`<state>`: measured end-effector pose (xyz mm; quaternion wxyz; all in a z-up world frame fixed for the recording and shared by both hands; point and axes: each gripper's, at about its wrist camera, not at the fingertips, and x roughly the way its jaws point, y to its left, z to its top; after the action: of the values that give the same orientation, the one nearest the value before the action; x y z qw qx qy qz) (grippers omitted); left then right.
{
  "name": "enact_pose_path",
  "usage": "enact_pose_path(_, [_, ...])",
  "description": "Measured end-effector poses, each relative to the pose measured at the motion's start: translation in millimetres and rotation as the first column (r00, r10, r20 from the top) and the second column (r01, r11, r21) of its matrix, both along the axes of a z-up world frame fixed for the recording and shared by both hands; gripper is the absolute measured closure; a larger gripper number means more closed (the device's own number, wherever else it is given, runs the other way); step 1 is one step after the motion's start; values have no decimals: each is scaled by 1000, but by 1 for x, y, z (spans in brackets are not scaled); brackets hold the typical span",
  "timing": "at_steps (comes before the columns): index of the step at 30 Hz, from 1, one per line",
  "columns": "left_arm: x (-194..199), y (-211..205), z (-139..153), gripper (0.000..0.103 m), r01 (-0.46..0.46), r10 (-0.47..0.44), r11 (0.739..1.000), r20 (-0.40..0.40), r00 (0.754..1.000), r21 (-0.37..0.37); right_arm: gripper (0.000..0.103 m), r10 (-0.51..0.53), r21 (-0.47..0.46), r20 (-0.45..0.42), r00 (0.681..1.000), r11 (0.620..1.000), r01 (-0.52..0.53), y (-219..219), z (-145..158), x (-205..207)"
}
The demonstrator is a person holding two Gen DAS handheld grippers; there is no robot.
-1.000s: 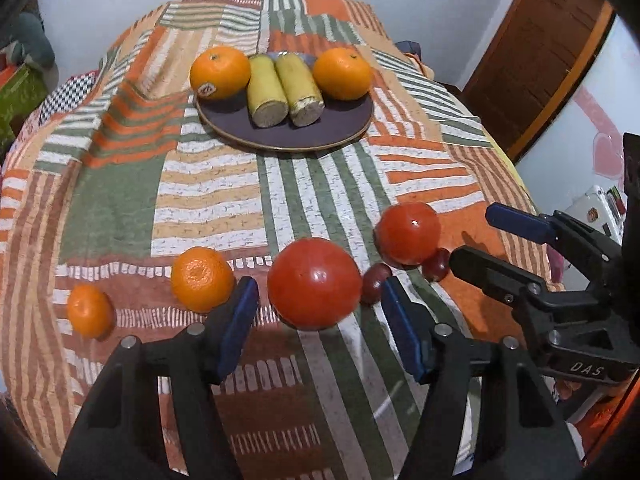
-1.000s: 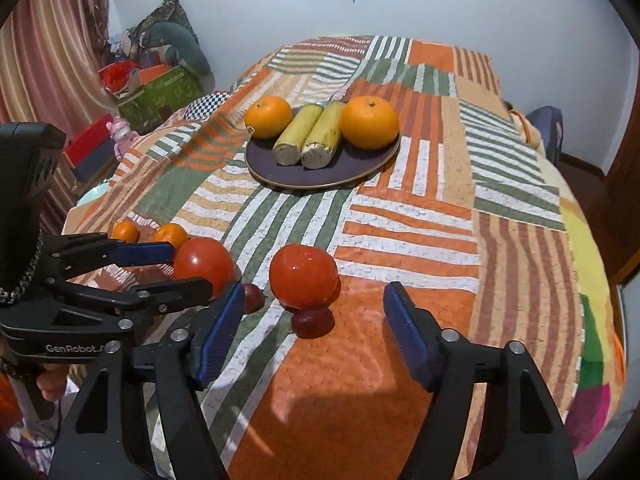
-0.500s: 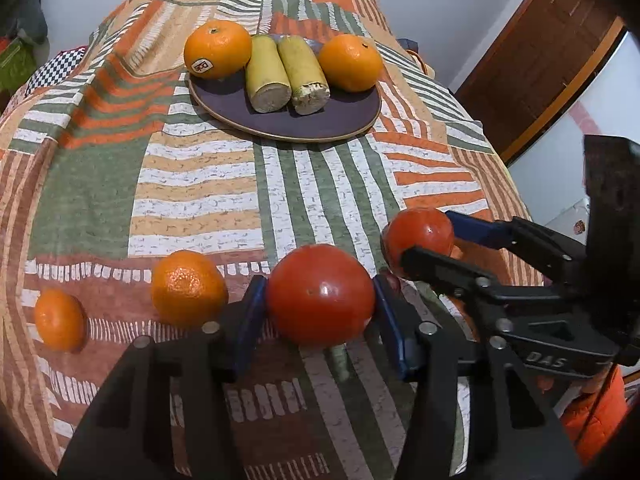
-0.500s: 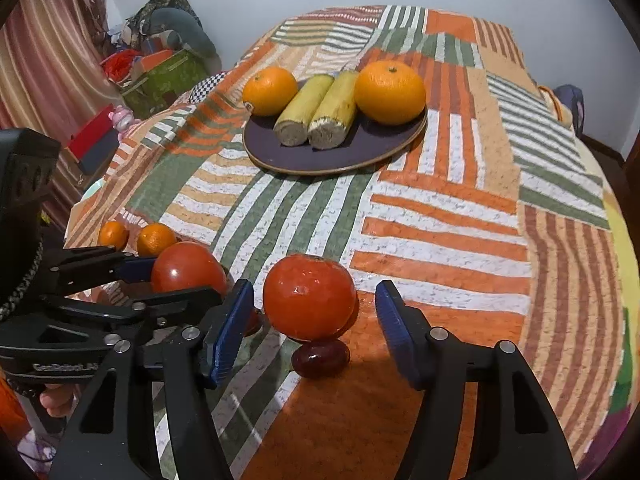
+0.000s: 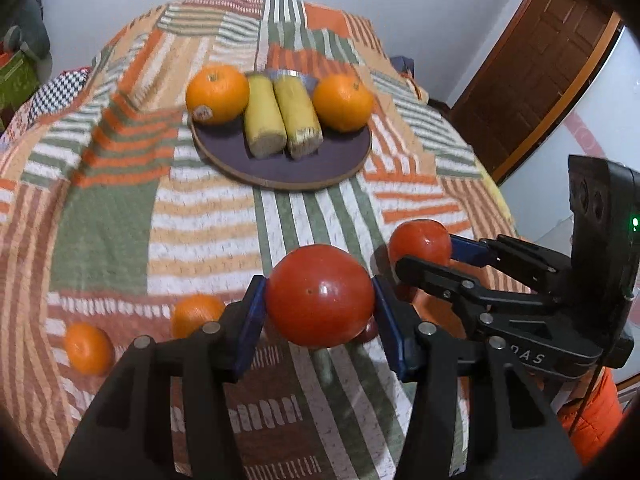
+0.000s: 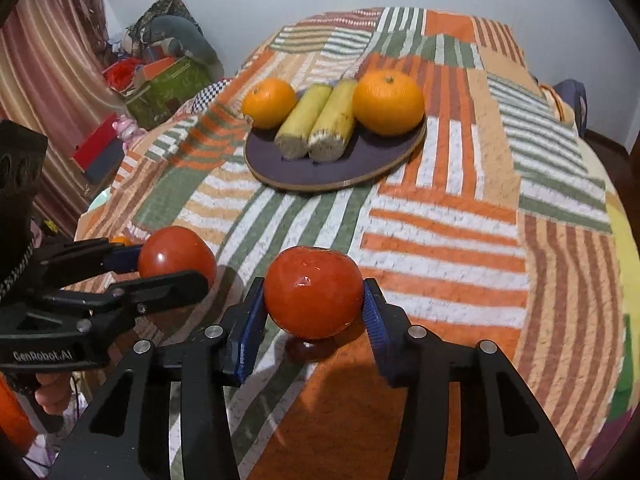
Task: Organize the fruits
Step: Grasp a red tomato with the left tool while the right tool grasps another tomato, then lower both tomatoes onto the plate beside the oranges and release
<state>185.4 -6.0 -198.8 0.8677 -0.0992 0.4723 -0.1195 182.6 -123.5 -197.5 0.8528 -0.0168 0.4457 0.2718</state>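
On the dark plate (image 5: 280, 168) I count two oranges and two corn pieces. My left hand-held gripper (image 5: 318, 310) pinches one tomato (image 5: 319, 295), my right hand-held gripper (image 6: 314, 302), jaws just closing, another tomato (image 6: 313, 291). Only my left view shows two small oranges (image 5: 88, 347) on the counter (image 5: 100, 232).

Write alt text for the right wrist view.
The right gripper, jaws just closed, clamps a red tomato above a striped patchwork cloth. At left, the left gripper holds another tomato; behind, a dark plate carries two oranges and two yellow pieces.
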Motion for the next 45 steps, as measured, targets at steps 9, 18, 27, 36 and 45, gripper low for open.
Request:
enact_pose_path(9, [29,16,29,51,-47,44,998,72,996,40,59,-14,0,98,995,1000,14,5,29,20])
enact_pose_path(18, [60,32,31,51,-68,61,995,89,994,69,59,-17,1,123,992,1000,17,12,35,48])
enact_pose_path(27, [96,42,13,51,-68,64,993,45,997,101,59,-21,-15,118,993,1000,23,15,26,75])
enact_pose_path(36, [124,45,-10,51,-62,63,992,-7,998,108,59,-16,-63,87,996,998,21,22,6,98])
enact_pose_path(45, [140,47,-22,51,-66,70,993,-38,997,99,59,2,-61,57,998,998,1,30,-8,106])
